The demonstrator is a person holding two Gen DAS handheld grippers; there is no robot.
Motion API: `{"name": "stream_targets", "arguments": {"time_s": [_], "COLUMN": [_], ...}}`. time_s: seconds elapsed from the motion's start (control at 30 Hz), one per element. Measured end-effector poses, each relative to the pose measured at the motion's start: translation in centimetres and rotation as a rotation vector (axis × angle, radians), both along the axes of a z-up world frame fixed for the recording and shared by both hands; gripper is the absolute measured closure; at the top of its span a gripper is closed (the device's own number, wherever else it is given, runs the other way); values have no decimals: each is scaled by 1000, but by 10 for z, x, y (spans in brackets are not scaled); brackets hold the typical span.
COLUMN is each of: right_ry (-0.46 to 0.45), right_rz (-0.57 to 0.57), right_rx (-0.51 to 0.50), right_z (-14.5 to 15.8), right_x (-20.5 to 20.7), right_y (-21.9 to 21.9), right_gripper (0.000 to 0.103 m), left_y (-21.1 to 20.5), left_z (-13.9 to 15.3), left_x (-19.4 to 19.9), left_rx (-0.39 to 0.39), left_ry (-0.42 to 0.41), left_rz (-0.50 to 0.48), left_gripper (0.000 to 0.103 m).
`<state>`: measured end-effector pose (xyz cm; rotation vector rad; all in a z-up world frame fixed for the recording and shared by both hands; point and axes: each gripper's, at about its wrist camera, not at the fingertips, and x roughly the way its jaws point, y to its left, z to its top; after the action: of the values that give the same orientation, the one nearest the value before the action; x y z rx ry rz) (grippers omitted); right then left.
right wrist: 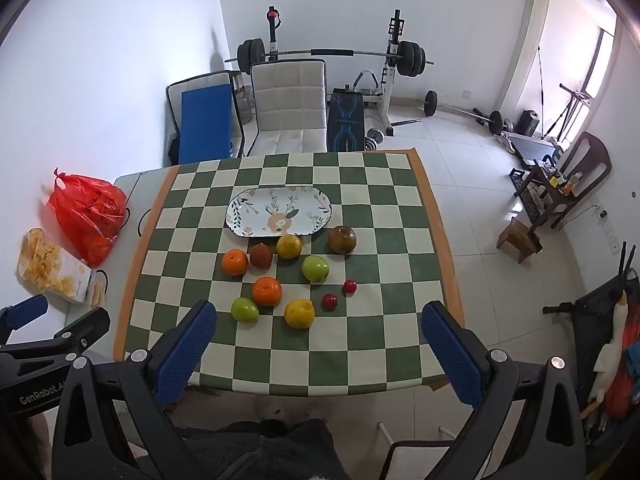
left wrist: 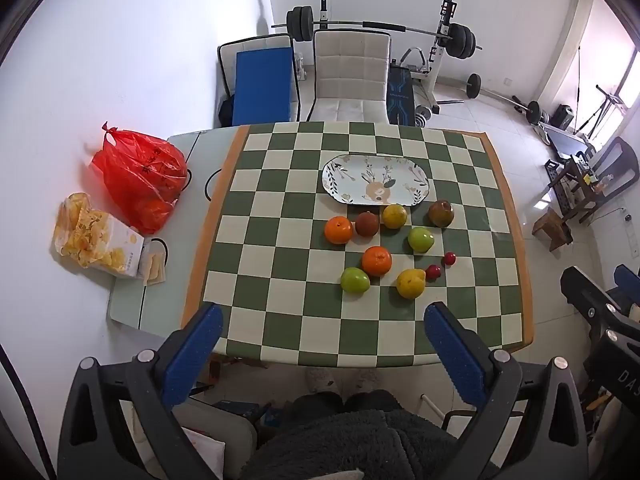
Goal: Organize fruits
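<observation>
Several fruits lie loose on the green-and-white checkered tablecloth [left wrist: 280, 320]: two oranges [left wrist: 338, 230] [left wrist: 377, 260], two green apples [left wrist: 355, 280] [left wrist: 421, 239], two yellow fruits [left wrist: 411, 283] [left wrist: 395, 215], two brownish fruits [left wrist: 367, 223] [left wrist: 441, 213] and two small red ones [left wrist: 433, 271]. An empty oval floral plate [left wrist: 344, 176] lies just behind them; it also shows in the right wrist view [right wrist: 244, 212]. My left gripper [left wrist: 323, 320] and right gripper [right wrist: 318, 318] are both open and empty, held high above the table's near edge.
A red plastic bag [left wrist: 140, 176] and a snack box with chips [left wrist: 96, 240] sit on the table's left part. A beige chair [left wrist: 350, 76] stands behind the table, with gym equipment beyond. My legs are below the near edge.
</observation>
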<state>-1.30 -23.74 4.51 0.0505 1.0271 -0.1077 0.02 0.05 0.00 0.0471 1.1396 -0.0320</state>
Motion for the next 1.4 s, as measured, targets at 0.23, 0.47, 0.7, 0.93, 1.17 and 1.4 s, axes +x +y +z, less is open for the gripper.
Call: {"name": "stream_targets", "arguments": {"time_s": [0.23, 0.47, 0.7, 0.93, 1.17, 1.4], "right_ry": [-12, -18, -18, -19, -21, -24], "right_rz": [0, -2, -2, -1, -2, -2], "right_rx": [5, -5, 1, 5, 7, 12], "right_z": [2, 4, 5, 12, 14, 14], "right_x": [-4, -9, -12, -18, -20, -21], "right_y": [-1, -1, -2, -1, -3, -5], "right_gripper": [0, 0, 0, 0, 0, 0], "left_y": [1, 3, -5, -12, -25, -32], "left_z": [0, -2, 5, 7, 20, 25], "left_x": [1, 3, 1, 10, 2, -2], "left_rx": [3, 3, -2, -4, -6, -9], "left_ry": [-10, -9, -21, -24, -26, -32], "left_rz": [-3, -6, -3, -1, -6, -5], "left_gripper": [0, 0, 0, 0, 0, 0]}}
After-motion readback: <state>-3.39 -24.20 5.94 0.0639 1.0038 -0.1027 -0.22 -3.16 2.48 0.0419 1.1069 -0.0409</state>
